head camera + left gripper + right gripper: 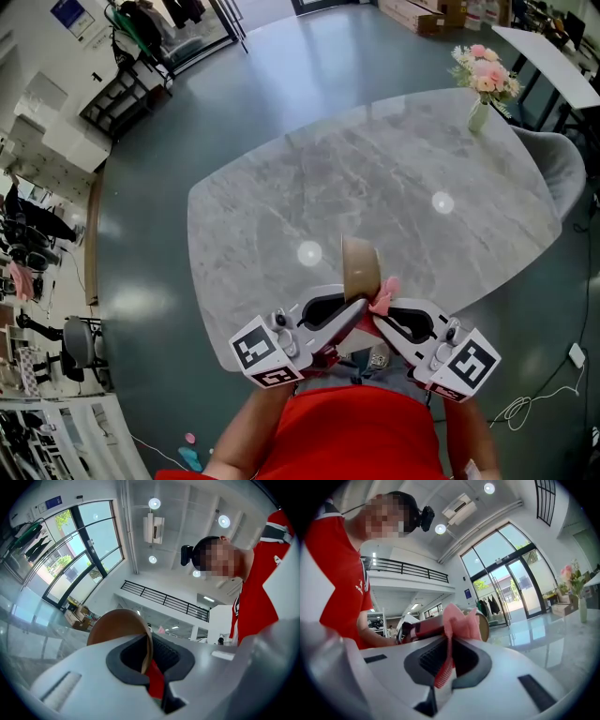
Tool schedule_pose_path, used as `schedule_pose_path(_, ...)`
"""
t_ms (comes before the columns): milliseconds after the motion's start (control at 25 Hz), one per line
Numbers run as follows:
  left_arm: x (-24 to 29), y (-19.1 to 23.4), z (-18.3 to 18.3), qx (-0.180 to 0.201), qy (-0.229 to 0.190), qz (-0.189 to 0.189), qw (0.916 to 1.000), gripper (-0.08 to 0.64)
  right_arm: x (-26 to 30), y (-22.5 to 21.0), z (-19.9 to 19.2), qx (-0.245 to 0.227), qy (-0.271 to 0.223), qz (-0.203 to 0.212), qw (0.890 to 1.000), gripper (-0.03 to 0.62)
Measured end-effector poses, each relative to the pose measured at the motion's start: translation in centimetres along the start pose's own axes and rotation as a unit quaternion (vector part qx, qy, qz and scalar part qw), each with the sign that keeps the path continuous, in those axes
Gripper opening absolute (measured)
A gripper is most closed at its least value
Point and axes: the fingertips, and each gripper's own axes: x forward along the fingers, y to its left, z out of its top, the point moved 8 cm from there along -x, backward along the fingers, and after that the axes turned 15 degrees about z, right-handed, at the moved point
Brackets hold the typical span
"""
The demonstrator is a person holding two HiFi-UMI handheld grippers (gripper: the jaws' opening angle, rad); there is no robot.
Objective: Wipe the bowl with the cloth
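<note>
The left gripper [352, 314] is clenched on the rim of the bowl [361, 267], holding it on edge in the air above the tabletop's [375, 178] near edge. The right gripper [384, 317] is clamped on the pink cloth [383, 298], right against the bowl's lower rim. Wiping seems to be in hand; next, the cloth likely needs pressing along the bowl's inside while the left grip holds firm.
</note>
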Motion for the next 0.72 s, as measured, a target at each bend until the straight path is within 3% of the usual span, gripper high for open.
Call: schedule_pose_path(720, -0.7, -0.6, -0.9, 0.079, 0.07, -0.036, 0.9938, 0.023, 0.2, 1.7, 3.1, -0.121, 0.066, -0.049, 0.989, 0.017)
